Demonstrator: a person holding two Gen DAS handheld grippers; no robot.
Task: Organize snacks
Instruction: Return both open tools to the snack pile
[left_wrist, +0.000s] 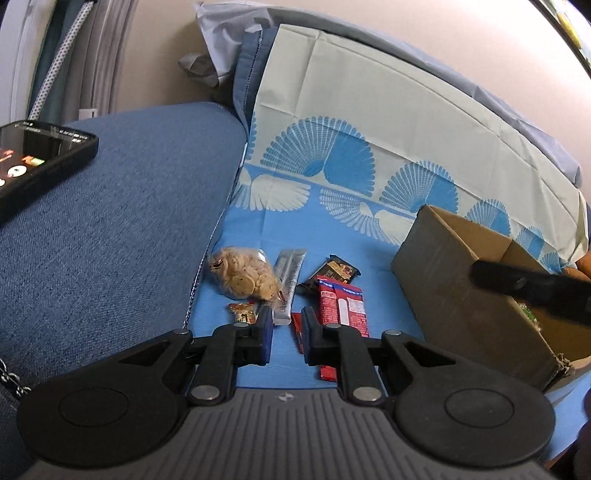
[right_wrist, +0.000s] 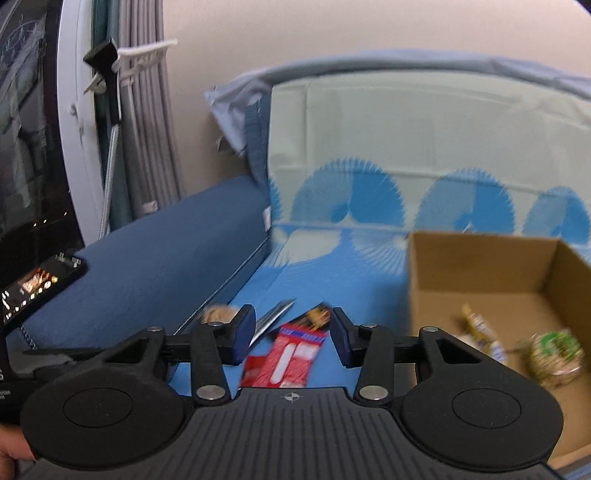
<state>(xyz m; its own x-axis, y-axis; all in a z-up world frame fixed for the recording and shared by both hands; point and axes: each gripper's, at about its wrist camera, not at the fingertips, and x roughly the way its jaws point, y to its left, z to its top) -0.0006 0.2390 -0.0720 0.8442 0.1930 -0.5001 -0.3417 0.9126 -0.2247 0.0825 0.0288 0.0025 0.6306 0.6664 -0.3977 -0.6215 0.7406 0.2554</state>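
Several snacks lie on a blue mat: a clear bag of cookies (left_wrist: 243, 277), a silver stick pack (left_wrist: 289, 285), a dark packet (left_wrist: 334, 273), a red box (left_wrist: 343, 306) and a small red-orange packet (left_wrist: 243, 313). My left gripper (left_wrist: 287, 332) is open and empty, hovering just above the silver pack and red box. An open cardboard box (left_wrist: 454, 291) stands at the right. My right gripper (right_wrist: 291, 339) is open and empty above the red box (right_wrist: 284, 358), left of the cardboard box (right_wrist: 480, 266), which holds a yellow packet (right_wrist: 476, 325) and a green-labelled bag (right_wrist: 554, 354).
A blue cushion (left_wrist: 110, 240) borders the mat on the left, with a phone (left_wrist: 33, 162) on it. A fan-patterned cloth (left_wrist: 369, 147) rises behind the mat. Part of the right gripper (left_wrist: 532, 291) juts over the cardboard box. Curtains and a window frame (right_wrist: 74, 129) stand at far left.
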